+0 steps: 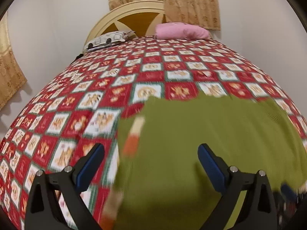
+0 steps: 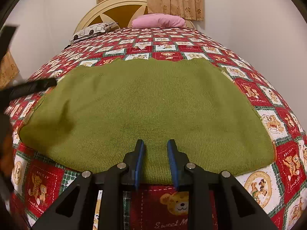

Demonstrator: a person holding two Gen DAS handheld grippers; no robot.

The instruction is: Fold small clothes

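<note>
Left tongs agape, right tongs narrower, one green knit, two pillows

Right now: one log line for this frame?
green knit garment flat on bed | left hand-held gripper open, over its left edge | right hand-held gripper open, at near hem

A fine ribbed knit, matt olive green, is shown by the garment. Under it, a printed cotton-like bedspread is seen. Matt black plastic, blue rubbery pads and shiny metal pins are shown by the right gripper.
</note>
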